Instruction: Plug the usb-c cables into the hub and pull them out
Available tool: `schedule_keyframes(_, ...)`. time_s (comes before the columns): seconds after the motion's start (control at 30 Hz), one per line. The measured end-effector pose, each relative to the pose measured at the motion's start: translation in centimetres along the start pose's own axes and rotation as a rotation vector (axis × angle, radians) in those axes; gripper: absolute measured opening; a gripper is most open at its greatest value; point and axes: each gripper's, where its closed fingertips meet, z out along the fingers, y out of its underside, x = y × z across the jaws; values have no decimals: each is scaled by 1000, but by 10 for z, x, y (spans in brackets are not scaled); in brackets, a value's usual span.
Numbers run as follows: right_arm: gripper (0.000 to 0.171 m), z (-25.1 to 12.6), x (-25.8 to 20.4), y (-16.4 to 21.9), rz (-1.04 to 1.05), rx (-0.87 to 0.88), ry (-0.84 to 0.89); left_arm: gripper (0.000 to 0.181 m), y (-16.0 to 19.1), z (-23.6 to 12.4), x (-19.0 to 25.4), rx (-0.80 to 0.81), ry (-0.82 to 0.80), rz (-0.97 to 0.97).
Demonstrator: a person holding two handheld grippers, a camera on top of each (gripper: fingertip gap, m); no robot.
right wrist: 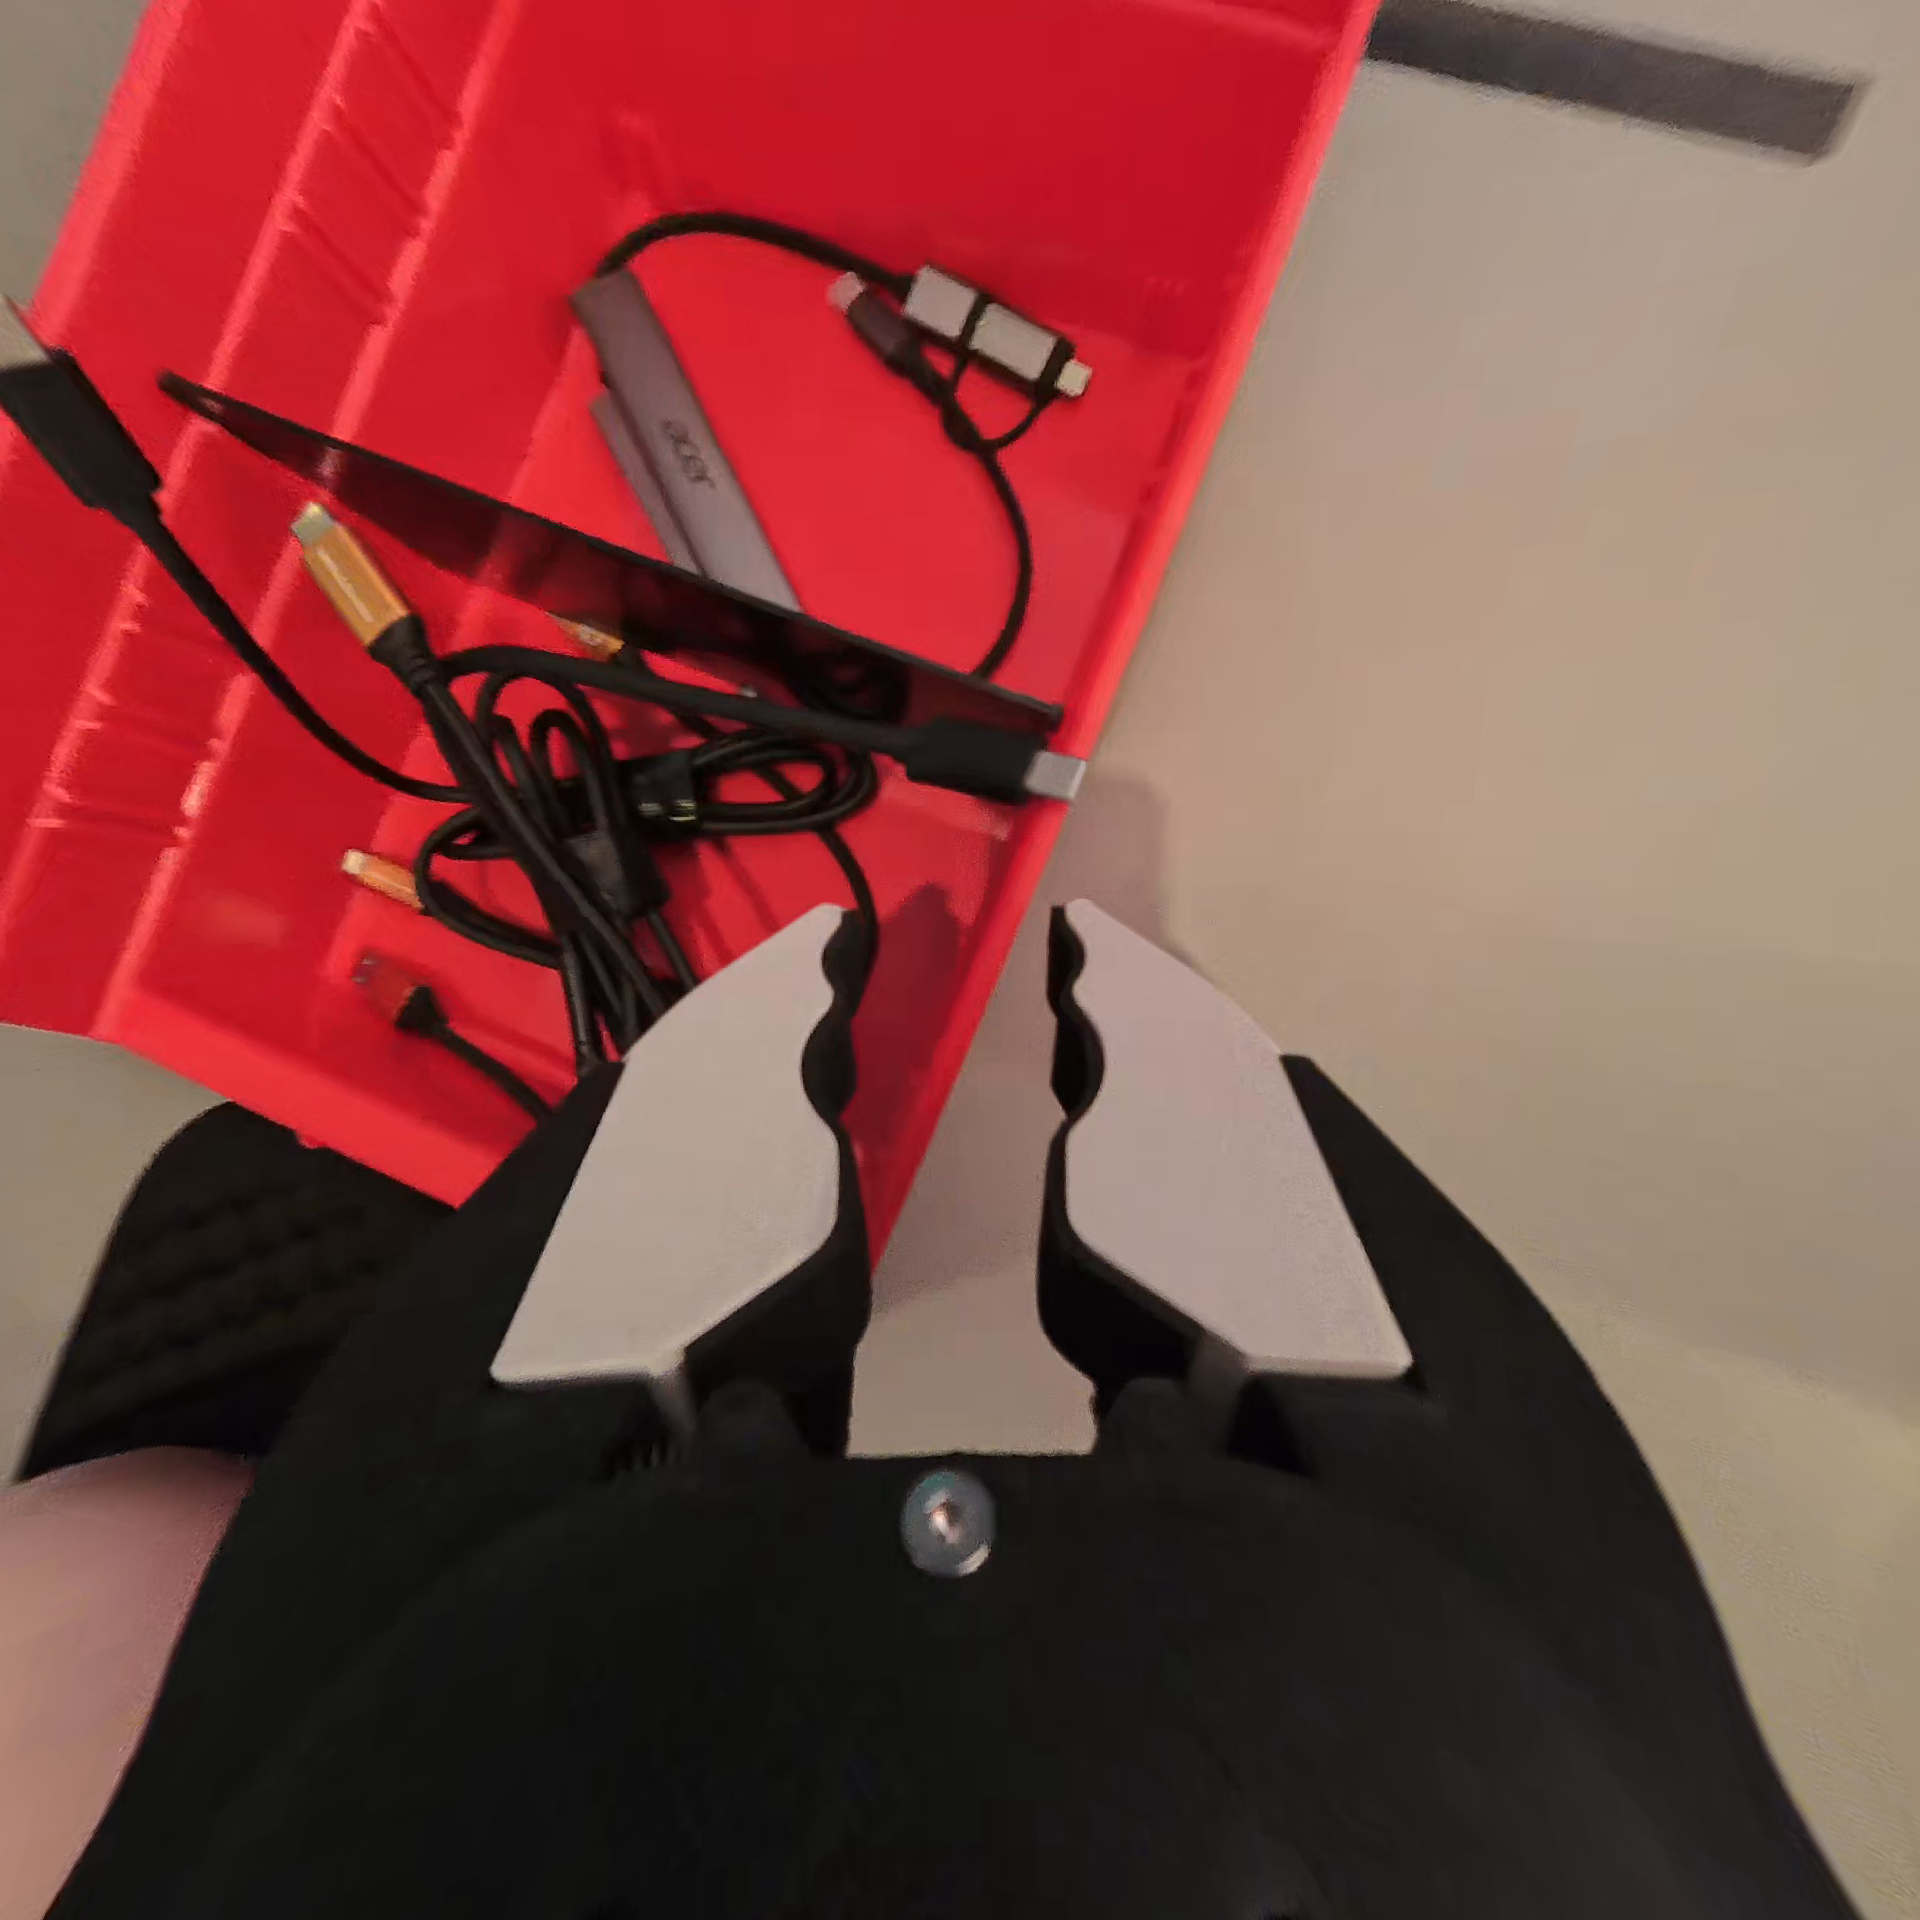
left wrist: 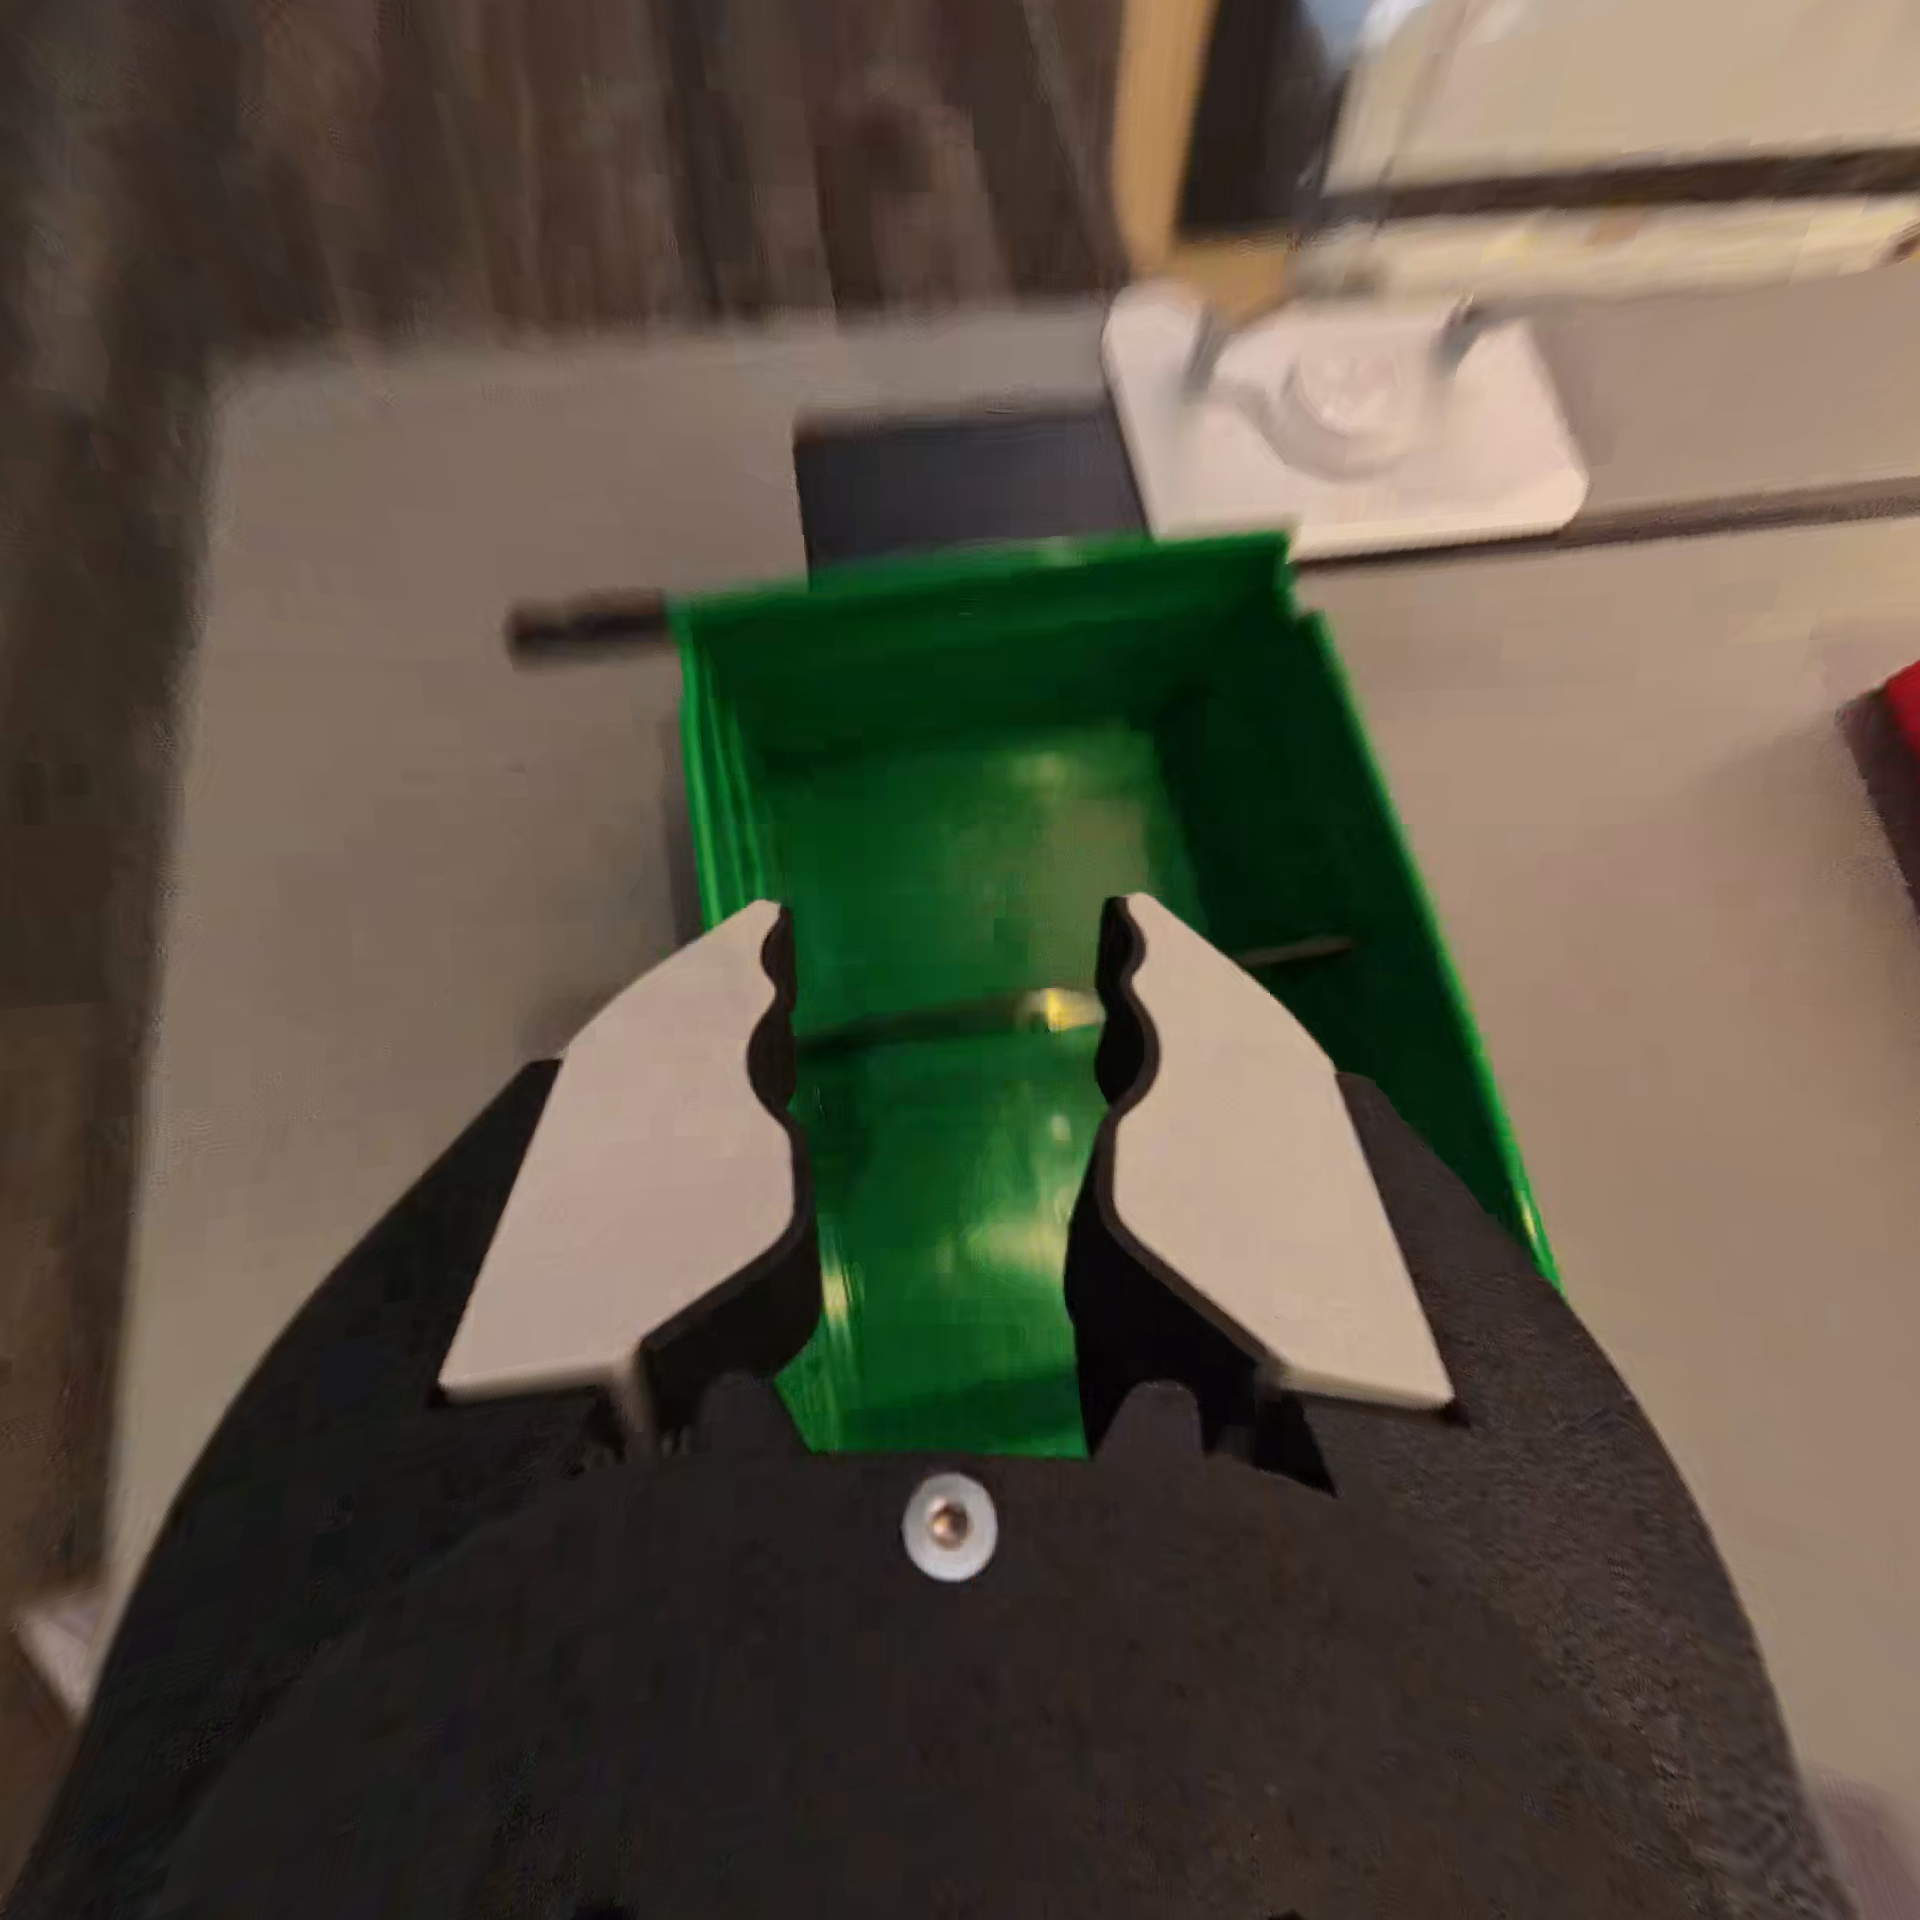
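Note:
In the right wrist view a red bin point(right wrist: 1226, 312) holds a grey hub point(right wrist: 675, 436) behind a thin dark divider point(right wrist: 623, 561). A tangle of black cables point(right wrist: 582, 821) lies in front of the divider, with gold-tipped plugs point(right wrist: 353, 582) and a grey-tipped plug point(right wrist: 1049, 774) resting near the bin's right wall. A short cable with grey adapters point(right wrist: 987, 327) lies at the back. My right gripper point(right wrist: 951, 925) is open and empty, above the bin's near right edge. In the left wrist view my left gripper point(left wrist: 945, 925) is open and empty over an empty green bin point(left wrist: 987, 665).
The bins sit on a pale grey table point(left wrist: 416, 727). A white base with a clear stand point(left wrist: 1340, 416) is at the back right in the left wrist view, and a dark pad point(left wrist: 966, 478) lies behind the green bin. A dark strip point(right wrist: 1610, 83) lies right of the red bin.

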Motion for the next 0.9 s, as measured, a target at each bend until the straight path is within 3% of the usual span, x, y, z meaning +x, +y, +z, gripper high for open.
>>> schedule_keyframes(0.03,33,5,-2,0,21,-15,-25,57,18,6,-13,-88,27,-90)
schedule_keyframes(0.13,25,17,5,8,48,-108,5,61,57,20,-50,-239,6,-264)
schedule_keyframes(0.3,14,32,5,21,121,-241,-8,66,102,49,-61,-462,9,-282)
schedule_keyframes(0.37,12,33,5,21,140,-255,0,55,124,61,-61,-586,1,-245)
schedule_keyframes(0.43,11,33,6,22,148,-268,12,28,139,70,-43,-676,122,-243)
schedule_keyframes(0.57,12,34,-4,20,123,-309,11,11,149,72,-35,-764,127,-169)
schedule_keyframes(0.9,13,61,-63,-7,43,-493,26,14,146,85,55,-937,261,55)
